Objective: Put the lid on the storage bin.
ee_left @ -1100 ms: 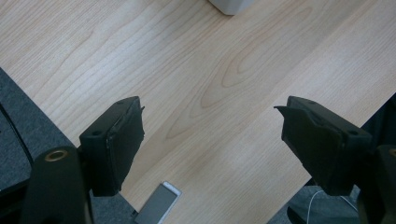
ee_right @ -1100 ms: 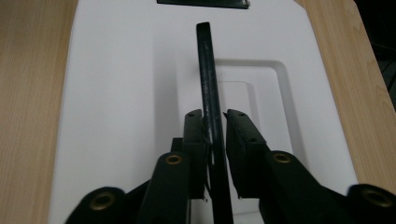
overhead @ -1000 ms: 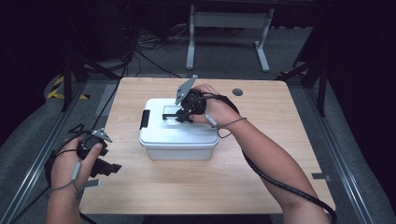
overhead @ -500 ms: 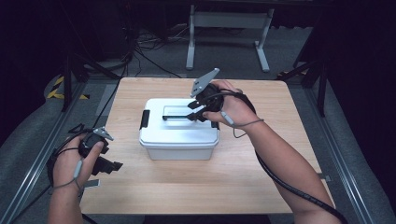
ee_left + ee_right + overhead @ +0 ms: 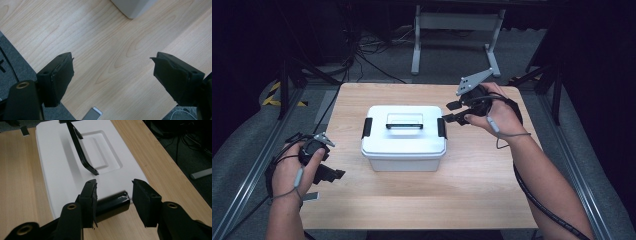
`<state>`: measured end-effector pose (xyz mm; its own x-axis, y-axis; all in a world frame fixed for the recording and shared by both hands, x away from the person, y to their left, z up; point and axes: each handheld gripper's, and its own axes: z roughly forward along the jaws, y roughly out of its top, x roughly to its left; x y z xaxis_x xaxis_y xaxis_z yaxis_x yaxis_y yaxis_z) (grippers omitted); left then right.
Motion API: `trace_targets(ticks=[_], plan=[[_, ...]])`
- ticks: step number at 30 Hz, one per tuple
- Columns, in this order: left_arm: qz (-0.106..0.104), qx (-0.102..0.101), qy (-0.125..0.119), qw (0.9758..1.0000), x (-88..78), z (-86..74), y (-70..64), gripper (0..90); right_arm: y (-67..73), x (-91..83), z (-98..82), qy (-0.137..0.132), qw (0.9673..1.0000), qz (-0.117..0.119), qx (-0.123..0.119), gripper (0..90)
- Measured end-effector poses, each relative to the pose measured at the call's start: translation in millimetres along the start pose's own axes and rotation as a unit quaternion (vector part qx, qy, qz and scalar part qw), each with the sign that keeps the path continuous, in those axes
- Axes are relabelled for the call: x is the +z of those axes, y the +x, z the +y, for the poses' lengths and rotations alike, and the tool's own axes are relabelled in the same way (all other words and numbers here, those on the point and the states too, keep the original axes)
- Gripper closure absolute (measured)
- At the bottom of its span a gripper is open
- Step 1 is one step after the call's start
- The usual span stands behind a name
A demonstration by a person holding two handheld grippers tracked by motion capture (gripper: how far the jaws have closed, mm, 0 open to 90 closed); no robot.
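A white lidded box stands mid-table with a black handle and a black latch on each end. In the right gripper view the handle stands raised over the lid. My right gripper hovers just off the box's right end, apart from it. It is open, and its jaws have just been opening. Nothing is gripped. The right-end latch shows beyond the gap of the right gripper. My left gripper rests open at the table's front left, and bare wood lies beneath the left gripper.
The wooden table has bare wood in front of and to the right of the box. A metal stand and floor cables lie beyond the far edge. Dark rails run along both sides. The box's corner is ahead of the left gripper.
The right gripper left the handle on the lid, moved right and slightly up past the box's right end, and its jaws opened wider. The left hand stayed put.
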<state>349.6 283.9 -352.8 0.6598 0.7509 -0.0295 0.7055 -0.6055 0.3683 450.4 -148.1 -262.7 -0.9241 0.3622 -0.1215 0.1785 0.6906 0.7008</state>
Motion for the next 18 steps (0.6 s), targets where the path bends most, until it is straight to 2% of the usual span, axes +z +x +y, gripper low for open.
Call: trace_targets(ticks=[10,18], plan=[[-0.004,-0.006,-0.001,1.0,2.7,9.4,6.7,18.0,-6.9,-22.8,-29.5,0.008,0.9993,-0.022,0.029,52.7],[-0.006,-0.012,-0.004,0.9999,2.9,7.0,9.4,18.1,-15.1,-34.6,-54.5,0.019,0.9978,-0.041,0.049,52.0]])
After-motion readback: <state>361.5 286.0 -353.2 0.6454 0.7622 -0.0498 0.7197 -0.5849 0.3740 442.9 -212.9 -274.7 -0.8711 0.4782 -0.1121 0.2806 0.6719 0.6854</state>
